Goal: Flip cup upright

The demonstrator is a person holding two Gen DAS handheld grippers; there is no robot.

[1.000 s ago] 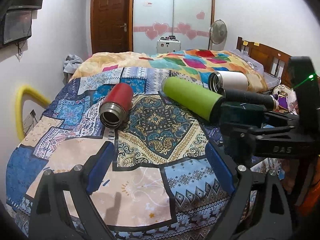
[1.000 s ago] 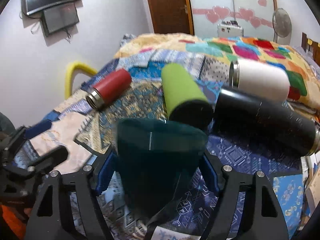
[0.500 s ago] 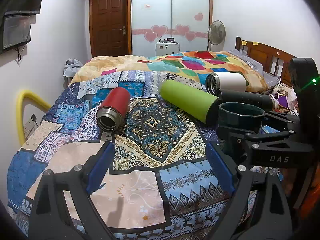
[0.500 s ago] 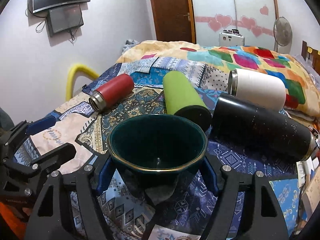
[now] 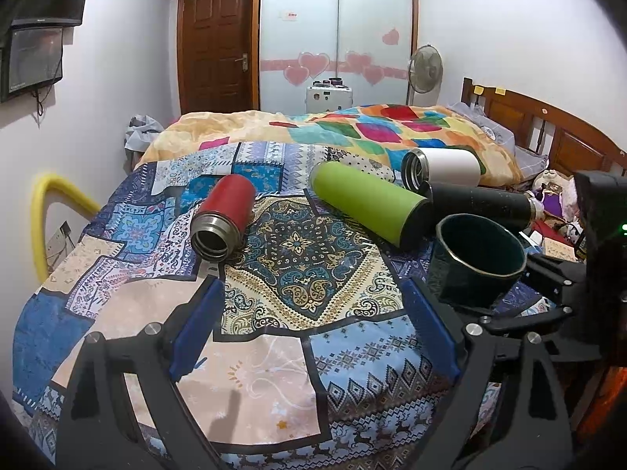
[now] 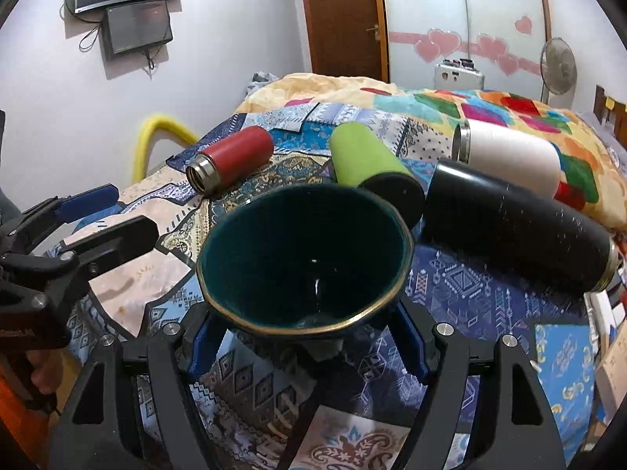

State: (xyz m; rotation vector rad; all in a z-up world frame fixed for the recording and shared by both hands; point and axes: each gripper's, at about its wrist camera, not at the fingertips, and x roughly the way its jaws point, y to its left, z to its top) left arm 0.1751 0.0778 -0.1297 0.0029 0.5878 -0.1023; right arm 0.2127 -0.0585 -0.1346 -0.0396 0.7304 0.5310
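Note:
A dark green cup (image 6: 305, 254) with a gold rim stands mouth up between the blue pads of my right gripper (image 6: 305, 333), which is shut on its lower body. In the left wrist view the cup (image 5: 476, 260) sits upright at the right, on or just above the patterned bedspread (image 5: 298, 258); whether it touches is hidden. My left gripper (image 5: 309, 329) is open and empty over the near part of the bed, left of the cup.
Several flasks lie on their sides behind the cup: red (image 5: 225, 215), lime green (image 5: 370, 203), black (image 5: 482, 203) and white (image 5: 443, 168). A yellow foam-covered rail (image 5: 51, 211) is at the bed's left. A headboard (image 5: 548, 137) is at the right.
The right gripper has turned the cup from mouth down to mouth up and brought it lower toward the bedspread. The left gripper stayed open and nearly still.

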